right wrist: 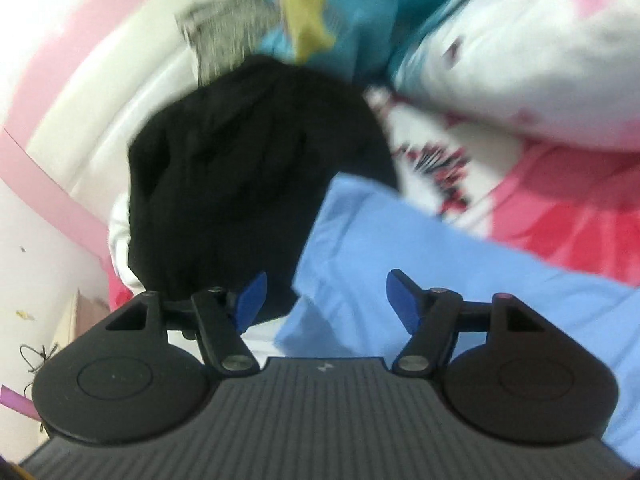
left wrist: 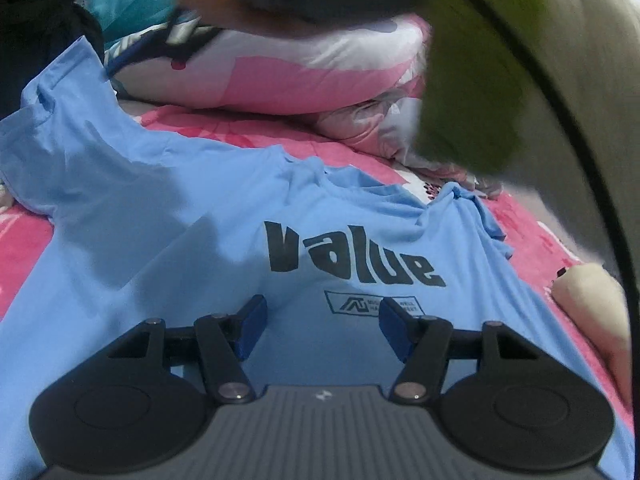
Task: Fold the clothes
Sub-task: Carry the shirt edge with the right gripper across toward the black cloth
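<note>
Light blue T-shirt (left wrist: 168, 208) spread face up on a pink patterned bedspread (left wrist: 24, 248), long axis running away from the left wrist camera, neck end (left wrist: 316, 168) far, hem end near; black "value" print (left wrist: 352, 260) upright in that view, a small boxed logo just below it. One sleeve (left wrist: 52, 92) lifted up at far left, the other sleeve (left wrist: 480, 208) bunched and wrinkled at right. Left gripper (left wrist: 322, 320) hovering over the lower chest of the shirt, blue fingers (left wrist: 252, 324) spread apart, nothing between them. Right gripper (right wrist: 324, 302) likewise spread wide, empty, above a folded edge of the blue T-shirt (right wrist: 400, 248); that view heavily motion-blurred. Just beyond, a heap of black garment (right wrist: 248, 168) touching or overlapping the shirt's edge, cannot tell which. Farther back, a pink-and-white pillow (left wrist: 304, 64) and teal patterned bedding (right wrist: 352, 12). White and pink wall or headboard (right wrist: 80, 92) curving at left in the right wrist view. Blurred green and dark shape (left wrist: 472, 92) crossing the upper right of the left view, blocking the bed behind it; pale rounded shape (left wrist: 588, 292) at the right margin, unidentifiable.
</note>
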Tool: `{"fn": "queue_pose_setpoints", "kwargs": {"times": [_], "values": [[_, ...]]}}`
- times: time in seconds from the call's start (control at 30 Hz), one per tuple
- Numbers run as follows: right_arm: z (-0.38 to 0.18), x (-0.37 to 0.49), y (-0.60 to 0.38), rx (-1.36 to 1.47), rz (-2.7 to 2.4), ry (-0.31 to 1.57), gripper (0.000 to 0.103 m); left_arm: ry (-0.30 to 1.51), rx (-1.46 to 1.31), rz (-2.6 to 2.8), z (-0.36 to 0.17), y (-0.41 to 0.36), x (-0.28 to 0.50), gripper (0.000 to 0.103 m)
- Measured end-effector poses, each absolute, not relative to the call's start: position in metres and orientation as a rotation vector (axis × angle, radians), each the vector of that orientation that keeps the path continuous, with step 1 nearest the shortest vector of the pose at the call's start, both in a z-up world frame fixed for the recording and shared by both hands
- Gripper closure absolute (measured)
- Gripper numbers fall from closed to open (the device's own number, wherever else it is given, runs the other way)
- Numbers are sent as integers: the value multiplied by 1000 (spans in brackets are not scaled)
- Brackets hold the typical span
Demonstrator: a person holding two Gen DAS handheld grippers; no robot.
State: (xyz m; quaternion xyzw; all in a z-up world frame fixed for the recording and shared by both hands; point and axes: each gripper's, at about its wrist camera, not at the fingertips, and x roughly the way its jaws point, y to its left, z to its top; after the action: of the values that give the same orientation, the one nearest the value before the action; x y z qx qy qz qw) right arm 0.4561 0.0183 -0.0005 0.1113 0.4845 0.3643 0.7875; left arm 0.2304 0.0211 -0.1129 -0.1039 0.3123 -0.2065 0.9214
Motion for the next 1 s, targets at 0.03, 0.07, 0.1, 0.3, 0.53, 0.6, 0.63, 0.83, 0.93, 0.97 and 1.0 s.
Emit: {"fn": "queue_pose_setpoints", "kwargs": {"times": [0.03,0.07,0.1,0.3,0.53,0.6,0.63,0.83,0.93,0.97,1.0], "values": [[-3,457,31,210,771,1076,36,642,-208,-423,-113,20,231,39],[-6,460,40,200,755,1105,36,642,-204,-422,-113,20,231,39],[-10,463,49,189,740,1134,36,642,-202,-421,-113,20,231,39],[-24,468,83,89,662,1191,38,645,-204,-422,-113,22,231,39],[-26,462,62,213,657,1164,72,646,-196,-422,-113,21,229,38],[-29,461,54,259,658,1164,76,645,-192,-423,-113,20,229,38],[-31,461,52,275,658,1162,78,645,-190,-423,-113,20,229,38],[-34,454,31,410,684,1146,84,646,-196,-425,-113,20,230,37],[-36,454,14,507,686,1151,83,646,-191,-424,-113,18,230,36],[-37,453,9,532,683,1147,83,646,-189,-424,-113,18,230,36],[-38,453,6,552,686,1146,83,646,-189,-424,-113,18,230,36]]}}
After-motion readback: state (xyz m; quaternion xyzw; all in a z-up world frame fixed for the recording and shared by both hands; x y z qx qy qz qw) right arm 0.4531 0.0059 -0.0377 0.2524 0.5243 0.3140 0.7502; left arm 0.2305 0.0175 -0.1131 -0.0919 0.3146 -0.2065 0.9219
